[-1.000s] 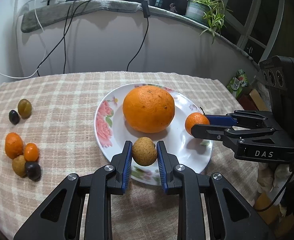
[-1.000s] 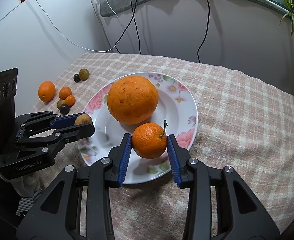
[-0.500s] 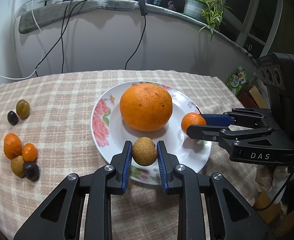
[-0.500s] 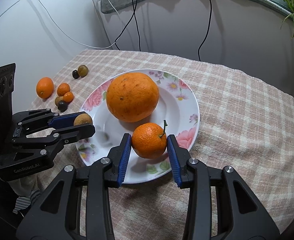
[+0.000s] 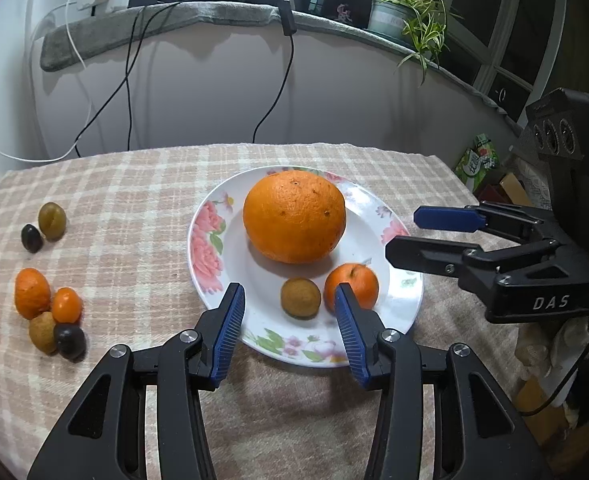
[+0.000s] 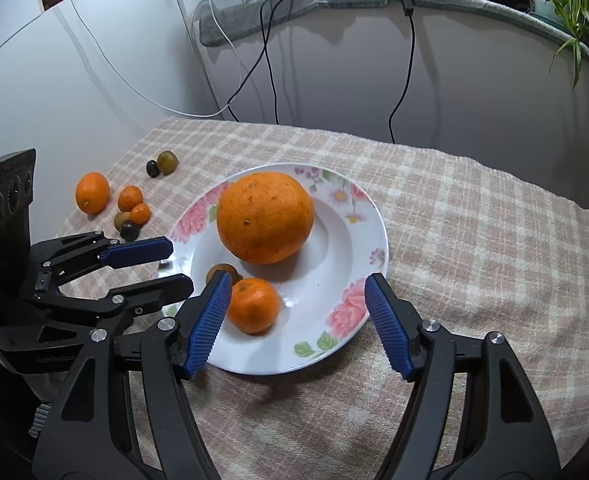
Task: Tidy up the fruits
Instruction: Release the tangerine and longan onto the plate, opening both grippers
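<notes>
A white flowered plate (image 5: 230, 268) (image 6: 334, 248) holds a big orange (image 5: 294, 216) (image 6: 265, 217). A small orange (image 5: 352, 286) (image 6: 253, 306) and a brown round fruit (image 5: 300, 297) (image 6: 222, 271) lie side by side on the plate's near part. My left gripper (image 5: 288, 332) (image 6: 178, 264) hovers over the near rim with its jaws opening; the brown fruit lies ahead of the pads, untouched. My right gripper (image 6: 296, 292) (image 5: 404, 236) is opening too, and the small orange lies near its left pad, free of it.
Several loose fruits lie on the checked cloth left of the plate: a green one (image 5: 52, 220), a dark one (image 5: 31, 238), and a cluster of oranges (image 5: 32, 293) (image 6: 92, 193). Cables hang down the wall behind. The table edge runs close on the right.
Both grippers have opened. The brown fruit left the left jaws and the small orange left the right jaws; both now lie on the plate.
</notes>
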`<state>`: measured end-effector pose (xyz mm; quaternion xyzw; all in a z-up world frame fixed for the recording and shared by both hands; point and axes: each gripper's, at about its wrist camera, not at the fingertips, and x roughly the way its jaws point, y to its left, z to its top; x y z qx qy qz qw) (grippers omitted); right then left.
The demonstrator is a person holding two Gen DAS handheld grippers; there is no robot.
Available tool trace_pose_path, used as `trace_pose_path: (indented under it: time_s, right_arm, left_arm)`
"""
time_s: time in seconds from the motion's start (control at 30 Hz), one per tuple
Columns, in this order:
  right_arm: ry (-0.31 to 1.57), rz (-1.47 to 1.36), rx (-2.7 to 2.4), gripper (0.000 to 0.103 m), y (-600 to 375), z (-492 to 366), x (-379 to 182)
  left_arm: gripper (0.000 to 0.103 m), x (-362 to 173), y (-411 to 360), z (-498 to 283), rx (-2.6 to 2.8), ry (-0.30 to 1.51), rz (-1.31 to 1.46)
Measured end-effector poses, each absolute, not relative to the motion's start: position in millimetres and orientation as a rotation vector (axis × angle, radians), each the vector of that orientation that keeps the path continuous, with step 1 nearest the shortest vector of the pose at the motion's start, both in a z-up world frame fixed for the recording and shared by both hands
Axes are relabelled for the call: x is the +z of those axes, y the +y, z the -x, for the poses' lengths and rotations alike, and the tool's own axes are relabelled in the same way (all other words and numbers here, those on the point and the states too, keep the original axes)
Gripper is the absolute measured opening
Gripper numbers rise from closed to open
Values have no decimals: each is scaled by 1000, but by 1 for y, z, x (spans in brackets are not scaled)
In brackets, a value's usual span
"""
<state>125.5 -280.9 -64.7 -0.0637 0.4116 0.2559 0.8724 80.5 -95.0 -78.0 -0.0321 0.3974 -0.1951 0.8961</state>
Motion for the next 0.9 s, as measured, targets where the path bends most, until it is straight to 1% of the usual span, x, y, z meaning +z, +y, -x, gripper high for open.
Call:
trace_pose_path:
  time_s: [0.1, 0.47, 0.9]
  right_arm:
    - [846, 131, 536, 75, -280, -123, -60]
    - [827, 130, 565, 76, -267, -118, -51]
    - [817, 155, 621, 76, -231, -115, -44]
  left_arm:
    - [45, -78, -94, -80, -402, 822, 69]
    - [45, -73, -80, -73, -376, 804, 85]
    - [45, -69, -36, -66, -295, 777, 119]
